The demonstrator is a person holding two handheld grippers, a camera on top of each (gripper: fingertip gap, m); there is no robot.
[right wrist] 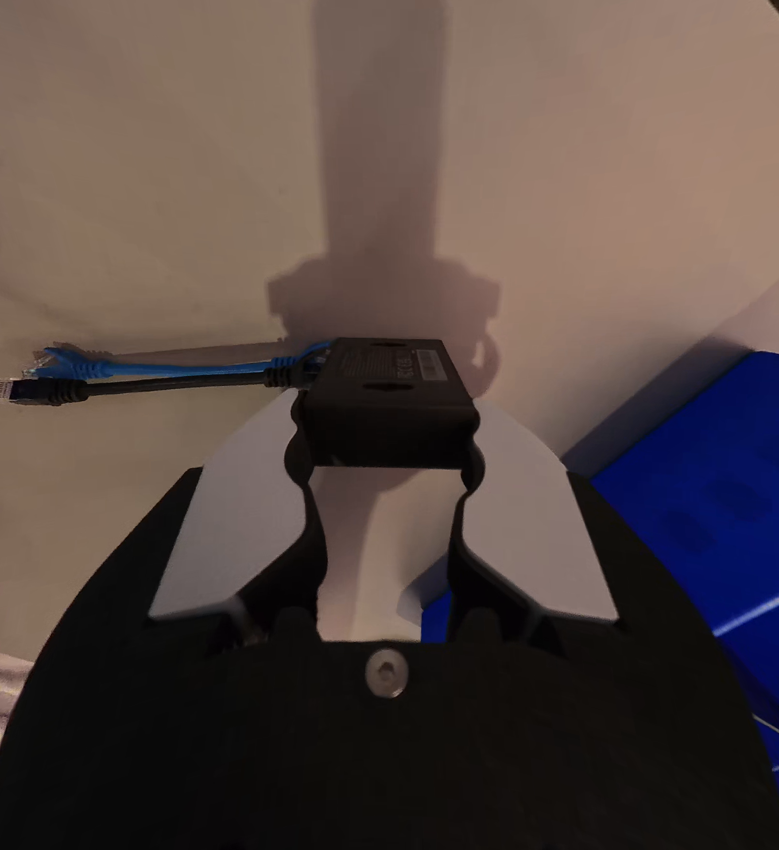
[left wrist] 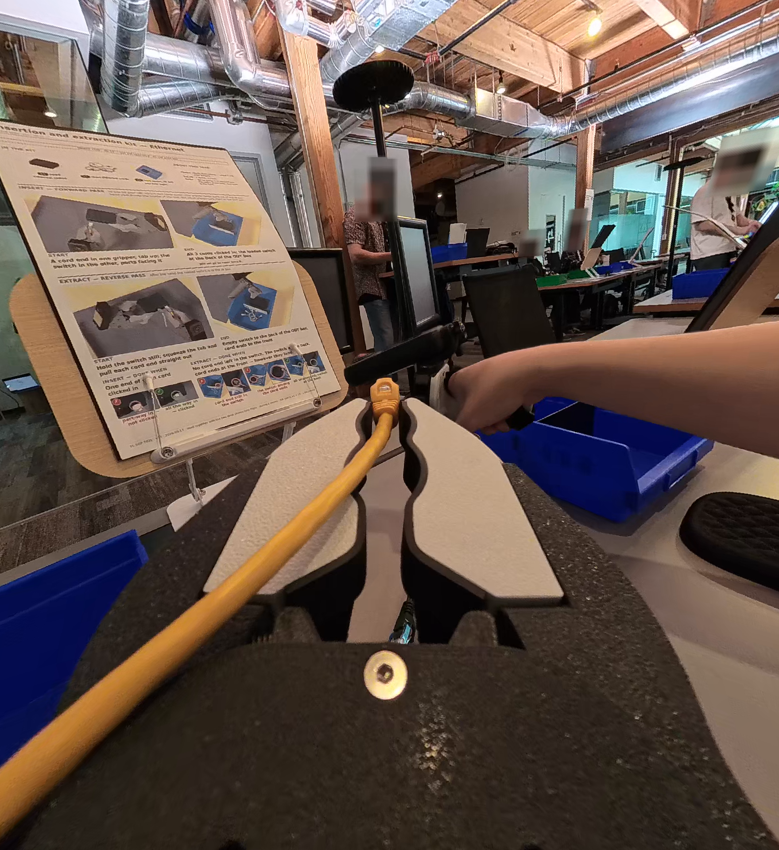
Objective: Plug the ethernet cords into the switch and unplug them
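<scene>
My left gripper (left wrist: 385, 409) is shut on a yellow ethernet cord (left wrist: 286, 519) just behind its plug (left wrist: 383, 391), which sticks out past the fingertips. The cord trails back to the lower left. My right gripper (right wrist: 385, 416) is shut on the black switch (right wrist: 378, 368), held label side up above the table. A blue cord (right wrist: 185, 368) and a black cord (right wrist: 171, 381) are plugged into the switch's left side and stick out to the left with free ends. In the left wrist view the right gripper (left wrist: 429, 349), held by a hand (left wrist: 484, 395), is just beyond the yellow plug.
An instruction board (left wrist: 148, 285) stands on a wooden easel at the left. A blue bin (left wrist: 599, 464) sits to the right, also in the right wrist view (right wrist: 723, 529). Another blue bin (left wrist: 33, 644) is at the lower left. A black pad (left wrist: 755, 538) lies at the right. People stand at desks behind. My hands' fingertips stand some 30 cm from each other.
</scene>
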